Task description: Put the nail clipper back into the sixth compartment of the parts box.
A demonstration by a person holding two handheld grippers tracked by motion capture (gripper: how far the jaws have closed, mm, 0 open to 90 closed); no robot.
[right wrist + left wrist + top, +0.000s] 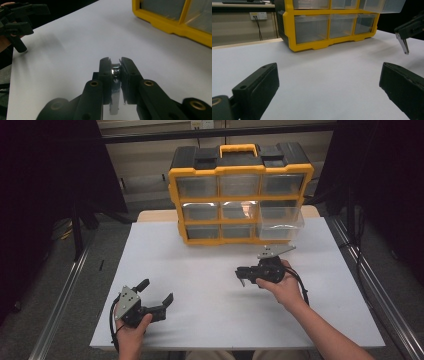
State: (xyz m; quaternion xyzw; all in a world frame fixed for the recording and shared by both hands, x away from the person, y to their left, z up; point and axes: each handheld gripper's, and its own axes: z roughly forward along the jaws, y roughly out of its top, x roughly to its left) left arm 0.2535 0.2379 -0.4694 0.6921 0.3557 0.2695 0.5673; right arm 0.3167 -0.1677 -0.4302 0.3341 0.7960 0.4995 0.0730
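My right gripper [241, 274] hovers over the white table top [210, 270], right of centre, pointing left. In the right gripper view its jaws [115, 63] are shut on a small shiny metal piece [115, 72], which hangs below them. The left gripper view shows that metal piece [404, 45] as a thin strip sticking down from the right gripper's jaws. My left gripper [157, 291] rests near the table's front left corner. It stands open, and nothing but bare table lies between its jaws [328, 72].
A yellow and black organizer [240, 195] with clear drawers stands at the back of the table. One clear drawer [281, 222] at its right side is pulled out. Metal rails run along both sides of the table.
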